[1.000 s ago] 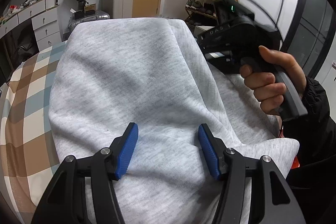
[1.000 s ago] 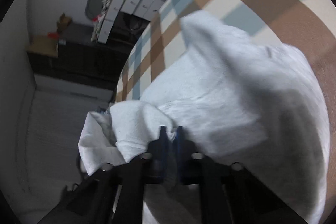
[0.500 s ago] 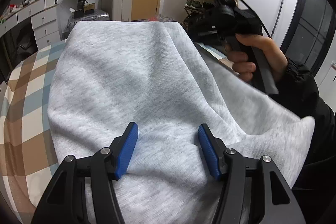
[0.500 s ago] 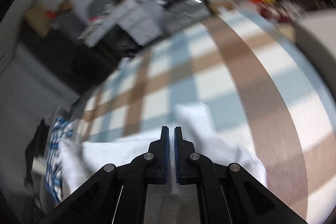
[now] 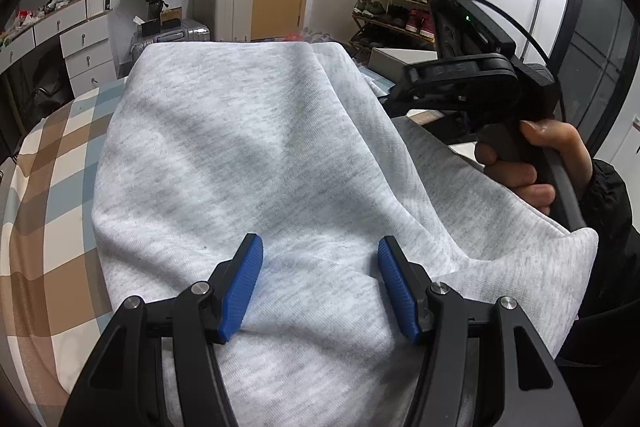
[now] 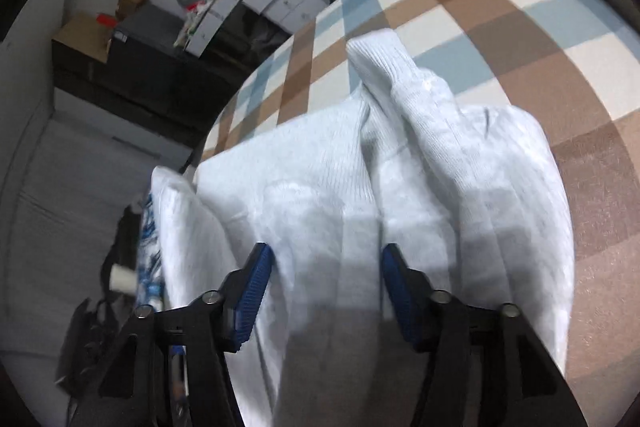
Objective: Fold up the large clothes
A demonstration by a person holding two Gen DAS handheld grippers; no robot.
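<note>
Only rightward: sweatshirt's [image 5: 248, 147] ribbed cuff [image 6: 380, 63].

A bed [image 5: 48, 187] carries everything here. It is covered by a checked sheet [image 6: 520, 11] in squares of brown, pale blue and cream, which runs to the rounded edge of the mattress on the side towards the white drawers. A large light grey sweatshirt [image 5: 248, 155] lies directly on the sheet, spread wide across the middle of the bed and folded over itself, with soft creases running through it. In the right wrist view the same garment is bunched into thick folds, and a ribbed cuff [image 6: 376, 59] sticks out from the heap onto the checks. One corner of the fabric hangs over the near edge of the bed.
</note>
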